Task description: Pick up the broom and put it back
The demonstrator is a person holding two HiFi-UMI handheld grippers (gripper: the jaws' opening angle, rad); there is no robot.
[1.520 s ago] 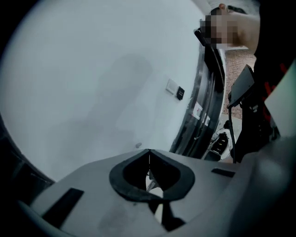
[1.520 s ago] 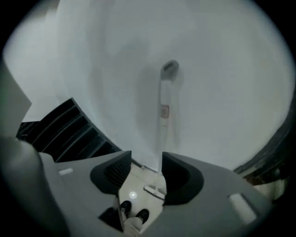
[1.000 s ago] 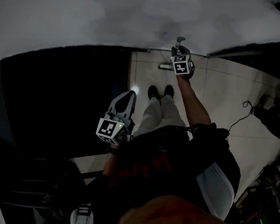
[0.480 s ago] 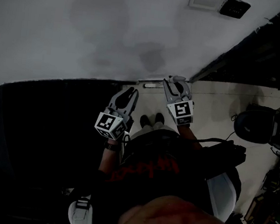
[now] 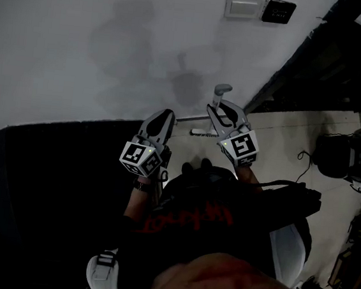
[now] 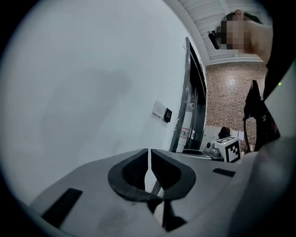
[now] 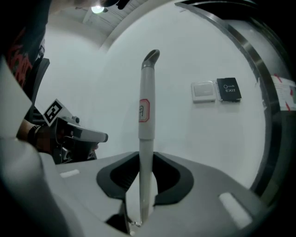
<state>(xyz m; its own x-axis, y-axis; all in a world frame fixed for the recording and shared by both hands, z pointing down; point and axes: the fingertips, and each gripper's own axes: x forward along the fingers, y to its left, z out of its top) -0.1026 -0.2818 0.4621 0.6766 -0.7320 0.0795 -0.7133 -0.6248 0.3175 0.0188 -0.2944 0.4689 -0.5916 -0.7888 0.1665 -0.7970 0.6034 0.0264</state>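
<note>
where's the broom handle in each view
Head view: the broom handle is just above centre, sticking out of the right gripper.
Left gripper view: the handle cannot be made out; only the right gripper's marker cube shows, at right.
Right gripper view: it stands upright at centre, clamped between the jaws.
Shared landmark: the white switch plate beside the black exit panel.
</note>
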